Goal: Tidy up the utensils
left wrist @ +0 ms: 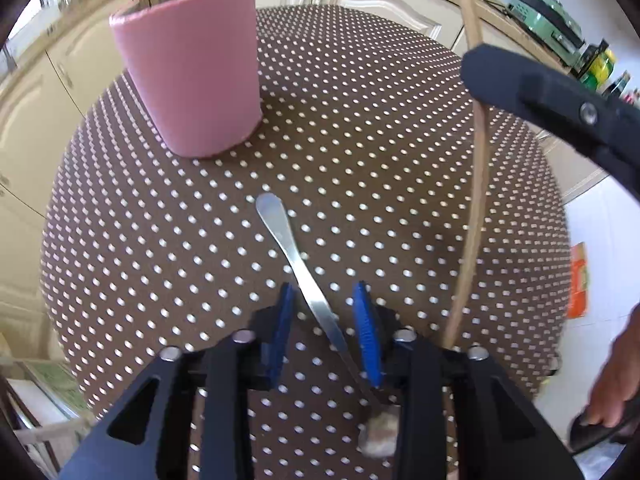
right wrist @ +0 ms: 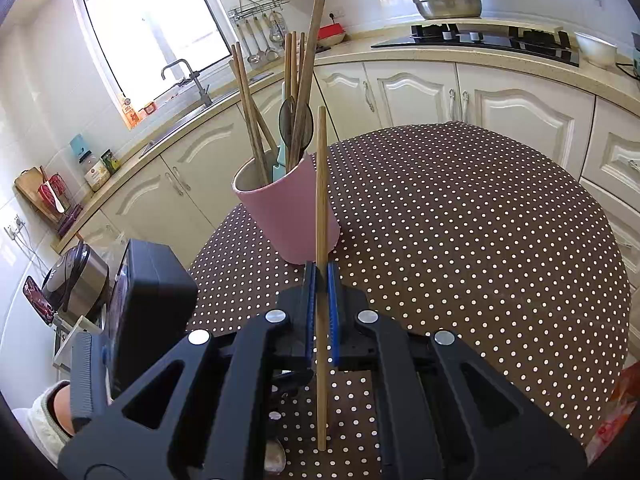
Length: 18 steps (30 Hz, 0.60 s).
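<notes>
Polka-dot cloth (left wrist: 400,152) covers the round table under both my tools, brown with white spots. From the left wrist view my left gripper (left wrist: 326,320) points steeply down at a metal spoon (left wrist: 296,264) lying flat on the cloth; its blue pads (left wrist: 366,328) stand a little apart on either side of the handle, which runs slantwise between them, and I see no pad pressing on it, so I call this tool slightly open with nothing gripped. The spoon's handle tip points toward the far side, its bowl end sits near me, blurred under the tool. Far left on the table stands the pink cup (left wrist: 192,76), upright, well apart from the spoon. From the right wrist view my right gripper (right wrist: 320,308) is clamped tight on a single wooden chopstick (right wrist: 321,208), which stands nearly upright between the blue pads (right wrist: 333,312), its top reaching above the cup's rim and its lower end hanging below the jaws above the cloth. The cup (right wrist: 288,208) sits just beyond this gripper, and it already holds several wooden chopsticks (right wrist: 250,120), a dark spoon (right wrist: 288,120) and a pale blue utensil (right wrist: 280,164), all leaning outward. In the left wrist view the same held chopstick (left wrist: 478,184) shows as a long curved line at the right, with the right tool's black finger across it. A person's hand (left wrist: 612,392) shows at the near right edge.
</notes>
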Available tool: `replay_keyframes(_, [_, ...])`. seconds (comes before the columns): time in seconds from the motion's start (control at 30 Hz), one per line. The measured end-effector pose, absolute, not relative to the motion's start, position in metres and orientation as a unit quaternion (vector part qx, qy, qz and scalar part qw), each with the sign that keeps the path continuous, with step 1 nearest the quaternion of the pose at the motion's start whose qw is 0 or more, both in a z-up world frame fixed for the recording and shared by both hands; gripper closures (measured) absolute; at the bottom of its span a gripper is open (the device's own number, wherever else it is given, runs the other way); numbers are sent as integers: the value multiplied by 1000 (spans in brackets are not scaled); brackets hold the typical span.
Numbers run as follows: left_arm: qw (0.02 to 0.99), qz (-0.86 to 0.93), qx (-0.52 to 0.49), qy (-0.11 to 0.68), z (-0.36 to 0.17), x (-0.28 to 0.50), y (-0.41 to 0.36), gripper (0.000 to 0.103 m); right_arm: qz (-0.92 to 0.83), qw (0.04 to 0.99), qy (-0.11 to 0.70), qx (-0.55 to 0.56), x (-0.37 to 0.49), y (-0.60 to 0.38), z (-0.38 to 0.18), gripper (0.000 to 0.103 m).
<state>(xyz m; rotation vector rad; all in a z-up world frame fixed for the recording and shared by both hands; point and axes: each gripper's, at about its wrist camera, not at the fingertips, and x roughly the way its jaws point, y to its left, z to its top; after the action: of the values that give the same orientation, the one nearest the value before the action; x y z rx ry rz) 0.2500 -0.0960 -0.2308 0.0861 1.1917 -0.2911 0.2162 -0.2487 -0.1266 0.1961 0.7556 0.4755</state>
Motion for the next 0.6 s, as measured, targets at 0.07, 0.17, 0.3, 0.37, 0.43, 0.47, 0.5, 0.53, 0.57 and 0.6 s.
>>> replay_keyframes(0.07, [821, -138, 36, 553, -231, 248, -96, 90, 230, 897, 365, 94, 215, -248, -127, 97])
replay_keyframes(0.17, [835, -144, 13, 531, -224, 247, -90, 96, 232, 897, 366, 93, 215, -245, -127, 97])
replay_keyframes(0.3, [865, -161, -10, 475, -194, 241, -74, 96, 234, 899, 358, 93, 214, -243, -123, 97])
replay_keyframes(0.37, [884, -163, -11, 439, -176, 235, -70, 96, 236, 902, 351, 92, 214, -241, -120, 97])
replay_keyframes(0.43, [898, -168, -16, 406, -160, 230, -64, 96, 238, 904, 341, 94, 213, -239, -114, 97])
replay_keyframes(0.47, [905, -170, -19, 390, -151, 228, -60, 96, 239, 906, 336, 94, 213, -238, -111, 97])
replay_keyframes(0.5, [913, -170, -22, 371, -142, 226, -56, 97, 240, 909, 328, 94, 213, -237, -106, 97])
replay_keyframes(0.53, [918, -173, -27, 355, -134, 224, -50, 98, 239, 911, 322, 93, 213, -236, -102, 97])
replay_keyframes(0.57, [922, -177, -33, 342, -128, 224, -45, 101, 241, 913, 317, 93, 214, -235, -97, 97])
replay_keyframes(0.6, [928, -180, -37, 324, -118, 224, -40, 102, 242, 914, 311, 93, 215, -234, -92, 97])
